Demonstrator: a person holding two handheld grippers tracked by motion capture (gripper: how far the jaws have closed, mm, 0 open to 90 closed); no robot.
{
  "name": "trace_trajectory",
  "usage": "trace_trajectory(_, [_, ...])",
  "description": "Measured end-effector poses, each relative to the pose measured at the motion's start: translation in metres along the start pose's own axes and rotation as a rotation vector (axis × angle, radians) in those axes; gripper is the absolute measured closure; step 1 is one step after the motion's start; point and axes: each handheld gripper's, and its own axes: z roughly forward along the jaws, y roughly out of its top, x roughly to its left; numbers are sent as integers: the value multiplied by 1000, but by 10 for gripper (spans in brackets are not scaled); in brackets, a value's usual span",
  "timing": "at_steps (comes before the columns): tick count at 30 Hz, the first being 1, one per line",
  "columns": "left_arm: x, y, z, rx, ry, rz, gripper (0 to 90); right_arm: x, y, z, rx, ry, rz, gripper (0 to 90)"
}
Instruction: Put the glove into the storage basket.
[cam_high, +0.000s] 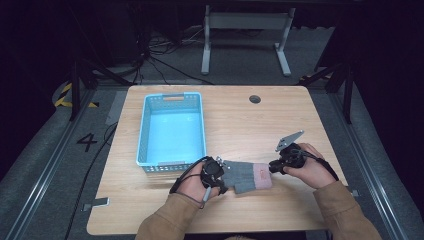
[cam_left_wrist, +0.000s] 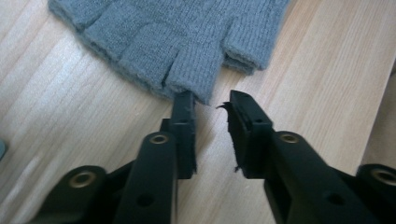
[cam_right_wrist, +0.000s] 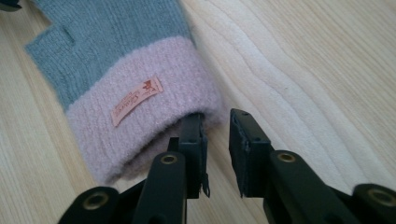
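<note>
Small orange-pink label (cam_right_wrist: 137, 101) sewn on the pink cuff (cam_right_wrist: 140, 126) of the glove (cam_high: 246, 176), with thin script on it, too small and blurred to read. Painted on the floor left of the table (cam_high: 300, 115), a dark digit "4" (cam_high: 86, 142). Light blue perforated basket (cam_high: 148, 120) standing on the left half of the table, with a handle slot in its far wall and nothing visible inside. Grey knitted fingerless glove lying flat on the wood near the front edge, just right of the basket's near corner, short finger stubs toward the left hand, pink cuff toward the right hand. Left gripper (cam_left_wrist: 212, 100) low at the finger end of the glove, jaws parted with a clear gap and bare wood between them; one jaw tip just touching or slipping under the edge of one finger stub (cam_left_wrist: 194, 77), the other jaw free beside it; no grip on the knit. Right gripper (cam_right_wrist: 217, 116) at the cuff end, jaws also parted, gap empty; one jaw tip tucked against the lower rim of the pink cuff, the other jaw standing on the bare wood side, apart from the fabric. In the high view, left gripper (cam_high: 218, 172) and right gripper (cam_high: 278, 165) at opposite ends of the glove, a grey three-cornered plate (cam_high: 289, 139) rising above the right one.
</note>
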Motion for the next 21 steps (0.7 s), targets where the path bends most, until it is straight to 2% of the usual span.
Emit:
trace_trajectory(1, [0,0,-1,7,0,-5,702,-1,-1,-1,2,-1,-6,746])
trace_trajectory(7, [-2,1,-8,-27,2,-10,648,-6,-5,-13,-14,-30,9,731])
trace_trajectory(14, [-2,4,-15,-50,11,6,607,-8,-8,-19,-33,-41,21,705])
trace_trajectory(21, [-5,8,-21,-93,20,14,570,-12,-14,-26,-62,-58,60,675])
